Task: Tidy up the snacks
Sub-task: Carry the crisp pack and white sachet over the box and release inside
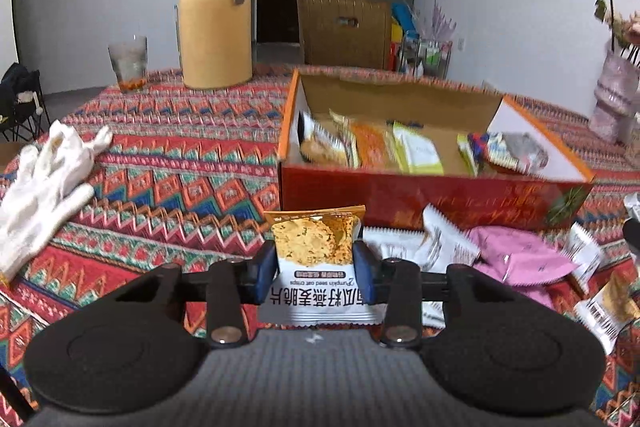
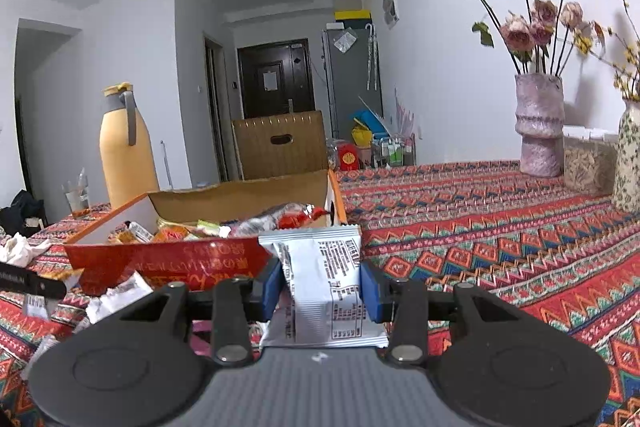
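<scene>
Holding two packets: left gripper one, right gripper one.

at the bottom centre of the frame the right gripper is clamped on a silver snack packet, its blue pads pressing both sides, printed back facing the camera. just behind it, centre left, sits an open red box with mixed snack packs inside. loose wrappers lie at the lower left before the box. a yellow flask and a glass stand at the left. at the right, a pink vase holds dried roses. a patterned tablecloth covers the table.
</scene>
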`<state>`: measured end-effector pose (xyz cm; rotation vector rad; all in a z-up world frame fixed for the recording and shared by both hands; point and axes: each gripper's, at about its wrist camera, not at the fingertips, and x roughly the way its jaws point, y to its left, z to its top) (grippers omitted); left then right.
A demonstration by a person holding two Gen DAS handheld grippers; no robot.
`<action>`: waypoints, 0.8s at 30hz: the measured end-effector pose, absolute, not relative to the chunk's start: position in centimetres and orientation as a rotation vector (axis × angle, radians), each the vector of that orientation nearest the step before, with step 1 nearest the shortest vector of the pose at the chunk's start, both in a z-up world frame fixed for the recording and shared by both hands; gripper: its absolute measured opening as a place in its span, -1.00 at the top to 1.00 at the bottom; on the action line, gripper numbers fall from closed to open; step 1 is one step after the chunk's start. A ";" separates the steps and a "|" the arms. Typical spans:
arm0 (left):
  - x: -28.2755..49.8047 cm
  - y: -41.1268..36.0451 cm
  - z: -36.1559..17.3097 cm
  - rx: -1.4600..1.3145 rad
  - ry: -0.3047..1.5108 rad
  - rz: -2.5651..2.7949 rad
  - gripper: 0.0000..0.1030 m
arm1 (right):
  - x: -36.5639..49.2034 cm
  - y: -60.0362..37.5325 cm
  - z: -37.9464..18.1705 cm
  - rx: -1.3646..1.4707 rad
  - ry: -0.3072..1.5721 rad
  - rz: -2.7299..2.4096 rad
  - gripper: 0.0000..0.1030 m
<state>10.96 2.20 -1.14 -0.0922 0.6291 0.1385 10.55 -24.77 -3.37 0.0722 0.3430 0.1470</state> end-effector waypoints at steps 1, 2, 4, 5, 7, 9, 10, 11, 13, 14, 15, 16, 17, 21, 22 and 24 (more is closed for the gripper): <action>10.9 2.1 -0.8 -0.092 0.617 0.138 0.20 | 10.5 -24.7 -3.0 0.078 0.338 0.152 0.21; 10.8 2.1 -0.4 -0.093 0.607 0.135 0.20 | 10.4 -24.7 -2.6 0.082 0.330 0.159 0.21; 10.7 2.0 0.3 -0.095 0.585 0.126 0.20 | 10.3 -24.3 -1.9 0.080 0.312 0.170 0.21; 10.6 1.9 0.6 -0.095 0.575 0.124 0.20 | 10.2 -24.1 -1.4 0.076 0.299 0.177 0.21; 10.7 1.8 1.2 -0.100 0.556 0.117 0.20 | 10.3 -23.6 -0.7 0.073 0.280 0.189 0.21; 10.7 1.7 1.7 -0.105 0.542 0.111 0.20 | 10.6 -23.1 0.1 0.067 0.264 0.200 0.21; 10.8 1.7 2.0 -0.108 0.534 0.108 0.20 | 10.7 -22.8 0.4 0.065 0.258 0.204 0.21; 10.9 1.7 2.3 -0.111 0.528 0.106 0.20 | 11.0 -22.5 0.7 0.063 0.253 0.208 0.21; 11.2 1.6 2.8 -0.118 0.514 0.101 0.20 | 11.4 -22.1 1.3 0.059 0.246 0.213 0.21; 11.3 1.5 3.0 -0.120 0.507 0.100 0.20 | 11.7 -21.8 1.5 0.058 0.243 0.214 0.21; 11.5 1.5 3.2 -0.123 0.501 0.099 0.20 | 12.0 -21.7 1.7 0.057 0.240 0.213 0.21; 11.7 1.5 3.4 -0.126 0.494 0.098 0.20 | 12.3 -21.5 1.9 0.056 0.239 0.214 0.21; 11.9 1.4 3.6 -0.129 0.489 0.097 0.20 | 12.6 -21.3 2.1 0.053 0.238 0.216 0.21; 12.8 1.1 4.5 -0.133 0.465 0.089 0.20 | 14.1 -20.5 2.9 0.048 0.232 0.219 0.21; 13.1 1.0 4.6 -0.133 0.459 0.089 0.20 | 14.5 -20.3 3.0 0.047 0.232 0.219 0.21; 13.6 0.8 4.9 -0.133 0.450 0.086 0.20 | 15.2 -19.9 3.2 0.041 0.232 0.221 0.21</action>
